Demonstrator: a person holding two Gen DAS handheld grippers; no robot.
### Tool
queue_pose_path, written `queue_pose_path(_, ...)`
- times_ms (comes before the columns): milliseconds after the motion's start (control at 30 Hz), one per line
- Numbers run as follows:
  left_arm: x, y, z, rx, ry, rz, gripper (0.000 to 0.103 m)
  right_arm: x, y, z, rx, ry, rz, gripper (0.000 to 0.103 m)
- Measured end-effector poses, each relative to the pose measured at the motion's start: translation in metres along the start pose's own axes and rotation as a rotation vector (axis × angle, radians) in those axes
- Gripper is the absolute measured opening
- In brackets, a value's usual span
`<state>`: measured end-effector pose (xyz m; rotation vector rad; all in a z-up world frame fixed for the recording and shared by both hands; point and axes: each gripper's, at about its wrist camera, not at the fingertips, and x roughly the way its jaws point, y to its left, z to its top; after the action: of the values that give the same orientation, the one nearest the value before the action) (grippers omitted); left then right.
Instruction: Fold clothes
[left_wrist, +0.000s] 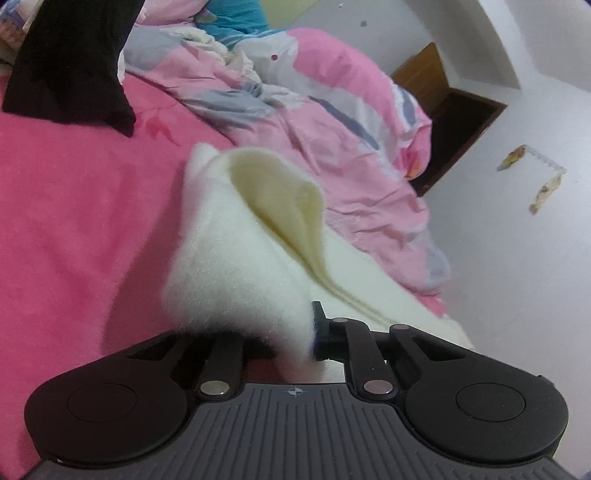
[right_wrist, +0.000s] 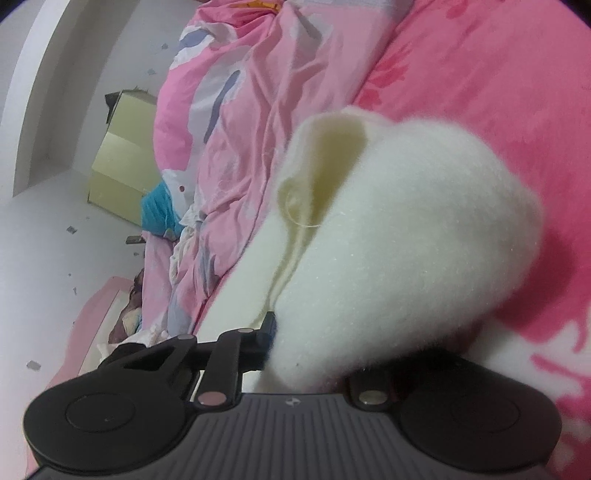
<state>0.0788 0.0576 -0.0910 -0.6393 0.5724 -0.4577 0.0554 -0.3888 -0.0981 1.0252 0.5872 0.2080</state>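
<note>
A white fluffy garment (left_wrist: 236, 258) with a cream inner side lies on the pink bedsheet (left_wrist: 66, 206). Its near edge is lifted into a fold. My left gripper (left_wrist: 295, 343) is shut on that edge; the fabric drapes over its left finger and hides it, and only the right finger (left_wrist: 319, 325) shows. In the right wrist view the same garment (right_wrist: 406, 229) bulges up close to the camera. My right gripper (right_wrist: 295, 347) is shut on its edge; the left finger (right_wrist: 267, 332) shows and the fleece covers the other.
A black garment (left_wrist: 70, 62) lies at the far left of the bed. A crumpled pink patterned quilt (left_wrist: 314, 103) (right_wrist: 236, 122) runs along the bed beside the white garment. Beyond it are a brown wooden cabinet (left_wrist: 450, 110), a pale yellow cabinet (right_wrist: 118, 162) and white walls.
</note>
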Motion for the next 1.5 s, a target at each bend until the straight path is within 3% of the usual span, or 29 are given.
queue_pose_path(367,-0.069,-0.014,-0.021,0.073,0.037,-0.053,0.011,-0.050,0.012,-0.028,-0.026,0.104,0.023,0.019)
queue_pose_path(567,-0.119,-0.023,-0.044,0.121,0.076,-0.046,0.011,-0.090,0.009,-0.060,0.003,0.163,0.038,0.019)
queue_pose_path(700,-0.130,-0.020,-0.054,0.115,0.117,-0.021,0.012,-0.102,0.003,-0.076,0.002,0.191,0.031,0.019)
queue_pose_path(867,-0.125,-0.012,-0.057,0.086,0.174,0.028,0.023,-0.104,-0.008,-0.080,0.033,0.205,0.021,0.021)
queue_pose_path(967,-0.133,-0.015,-0.057,0.112,0.168,0.039,0.029,-0.112,-0.001,-0.077,0.001,0.215,-0.005,0.023)
queue_pose_path(1133,-0.152,-0.019,-0.054,0.151,0.157,0.061,0.033,-0.161,0.026,-0.067,-0.142,0.150,-0.055,0.023)
queue_pose_path(1333,-0.169,-0.023,-0.049,0.197,0.152,0.054,0.033,-0.288,0.097,-0.028,-0.455,-0.105,-0.112,0.023)
queue_pose_path(1433,-0.172,-0.026,-0.048,0.215,0.147,0.046,0.033,-0.357,0.133,-0.001,-0.572,-0.232,-0.206,0.023)
queue_pose_path(1500,-0.172,-0.028,-0.046,0.219,0.141,0.036,0.033,-0.398,0.157,0.019,-0.699,-0.277,-0.317,0.023)
